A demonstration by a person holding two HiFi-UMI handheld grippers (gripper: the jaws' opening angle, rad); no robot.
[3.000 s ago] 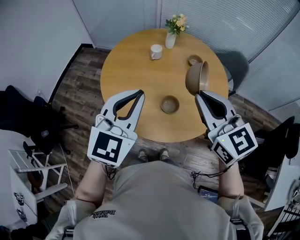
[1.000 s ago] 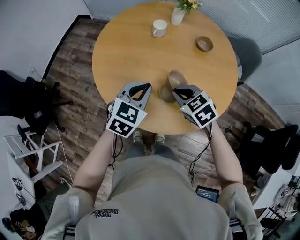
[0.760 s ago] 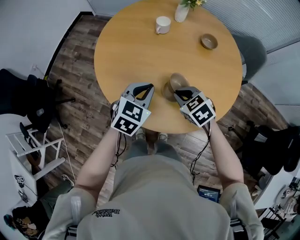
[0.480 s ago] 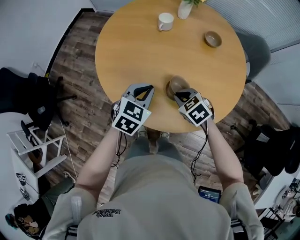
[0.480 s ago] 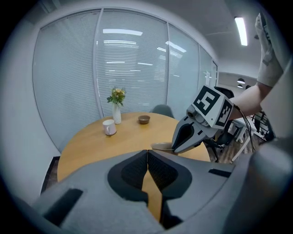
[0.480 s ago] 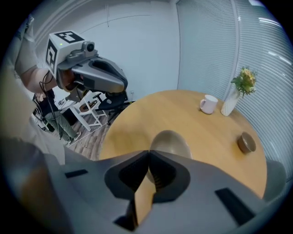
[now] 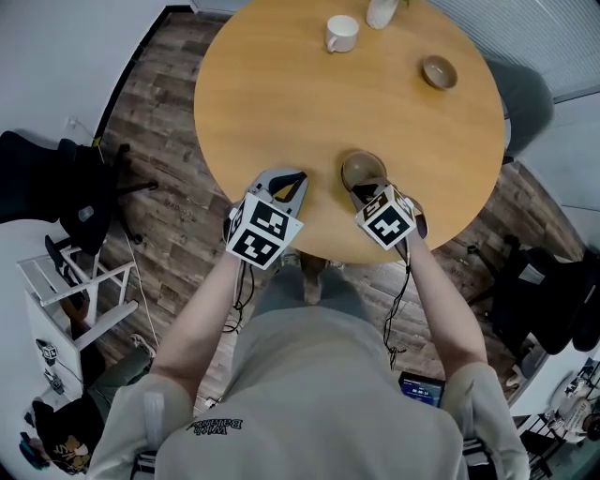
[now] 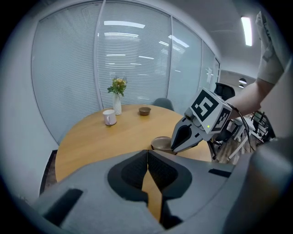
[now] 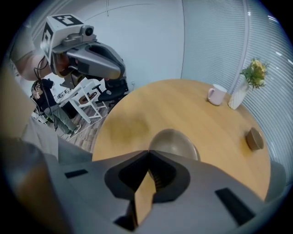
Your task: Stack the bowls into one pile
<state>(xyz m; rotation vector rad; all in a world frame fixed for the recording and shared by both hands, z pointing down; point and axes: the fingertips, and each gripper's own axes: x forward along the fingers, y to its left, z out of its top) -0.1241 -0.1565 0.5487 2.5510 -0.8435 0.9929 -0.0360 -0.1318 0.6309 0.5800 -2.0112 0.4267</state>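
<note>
Now 2 bowls show on the round worktop (image 7: 272, 84). Of these, the near bowl (image 7: 362, 167) sits upright close to the edge nearest the person. The right gripper (image 7: 365, 192) points steeply down with its jaws closed on that bowl's near rim. Whether another bowl lies under it cannot be told. The far bowl (image 7: 438, 71) is smaller and stands alone, well apart, toward the far right edge. The left gripper (image 7: 292, 179) hangs over the near edge just left of the near bowl, apart from it. Its 2 jaws are pressed together with nothing between them. Also on the worktop are 1 pale mug (image 7: 341, 33) and 1 white vase (image 7: 380, 11) of flowers, near each other at the far side.
</note>
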